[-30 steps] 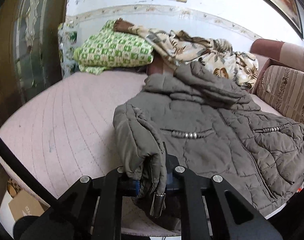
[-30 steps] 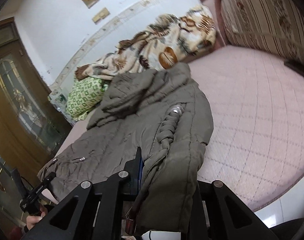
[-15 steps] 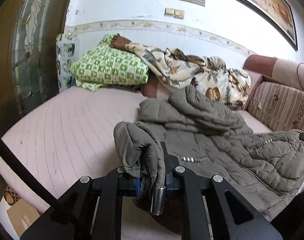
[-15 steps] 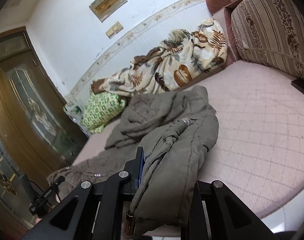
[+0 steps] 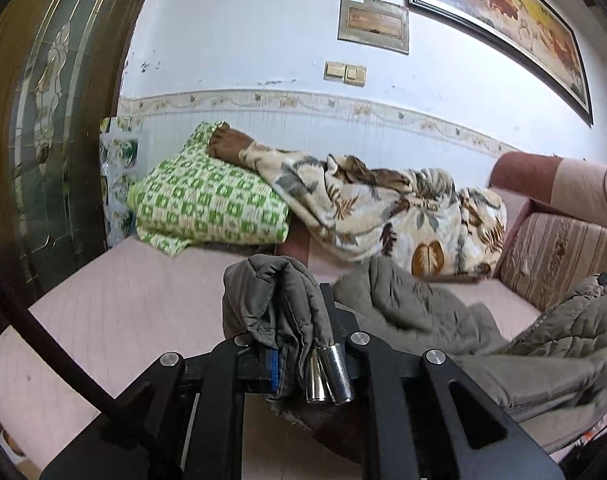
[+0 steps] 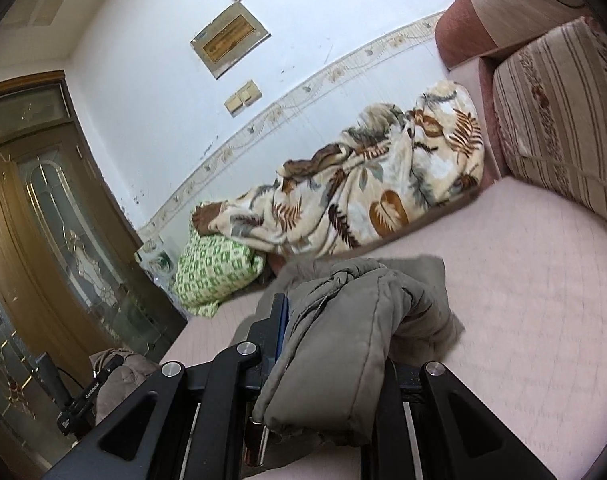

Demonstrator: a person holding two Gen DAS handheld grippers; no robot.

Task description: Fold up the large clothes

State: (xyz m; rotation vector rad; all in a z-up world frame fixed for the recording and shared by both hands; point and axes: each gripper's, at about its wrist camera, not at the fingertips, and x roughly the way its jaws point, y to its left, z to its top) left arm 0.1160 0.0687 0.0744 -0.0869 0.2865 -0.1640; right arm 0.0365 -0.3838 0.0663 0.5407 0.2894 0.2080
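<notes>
You are holding the jacket (image 5: 279,300) in both claws; be lifting evenly, so its hem is lying flat.

The left gripper (image 5: 299,344) sits at 6 o'clock in its own wrist view, its two black fingers (image 5: 335,316) pointing toward 12 o'clock. The jaws stand nearly closed, clamped on a bunched fold of the jacket (image 5: 279,300); cloth fills the gap between them and spills over the top.

The right gripper (image 6: 327,344) also sits at 6 o'clock in its view, aimed toward 12 o'clock and rolled a little, so the room leans. Its left finger (image 6: 277,320) shows bare; the other is buried under fabric, so the closure is probably tight, though the far pad is hidden. At 8 o'clock in this view the left gripper appears small, its jaws too distant to read.
</notes>
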